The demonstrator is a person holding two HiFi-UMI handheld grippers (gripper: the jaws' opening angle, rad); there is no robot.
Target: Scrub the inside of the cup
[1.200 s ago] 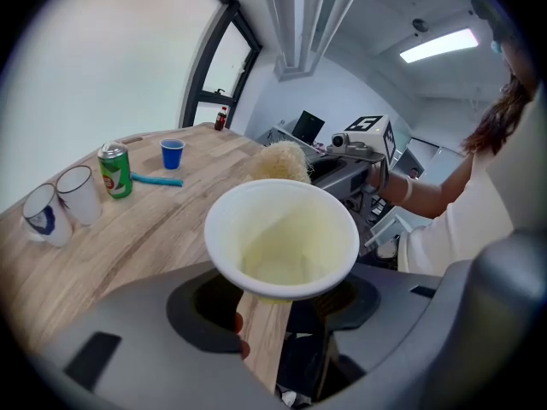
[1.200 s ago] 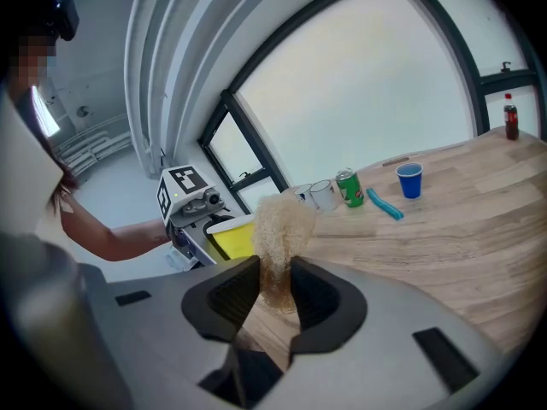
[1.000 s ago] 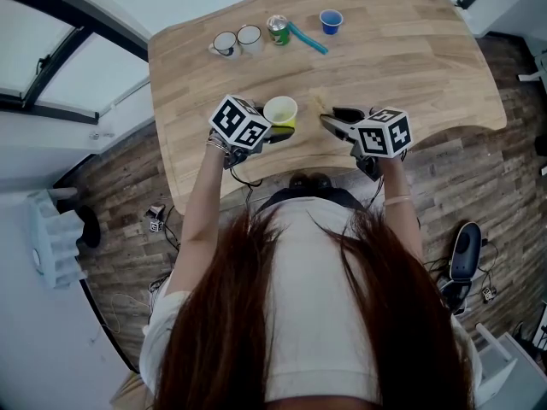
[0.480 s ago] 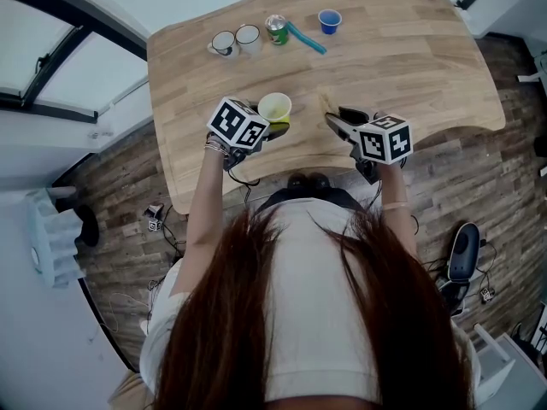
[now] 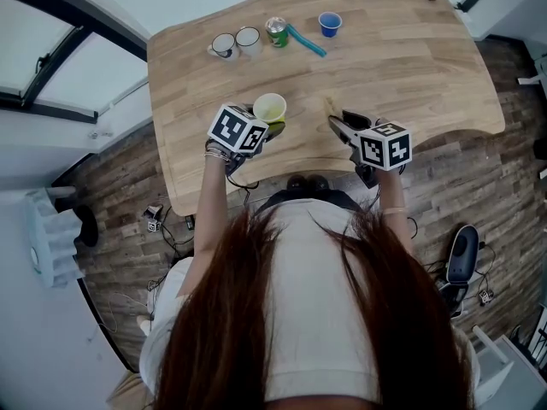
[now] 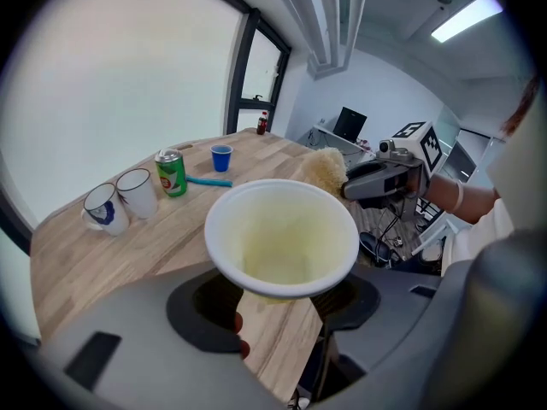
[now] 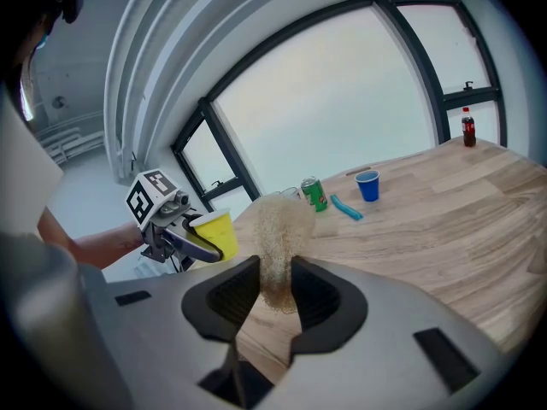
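Left gripper (image 5: 270,128) jaws stand wide, clamping the yellow cup (image 6: 282,237). Right gripper (image 7: 275,282) jaws stand narrow, pinching what appears to be a sponge (image 7: 279,229).

Left tool (image 5: 267,130) held out ahead, tilted steeply down, jaws set wide and clamped on a cup (image 6: 282,237), right tool (image 5: 335,116) beside it, jaws pinching a sponge (image 7: 278,229), both forearms extended forward, wrists seemingly bent, largely hidden behind marker cubes

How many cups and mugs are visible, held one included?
4: yellow plastic cup in the left gripper; two white mugs side by side, far left of the wooden table; small blue cup right of them.
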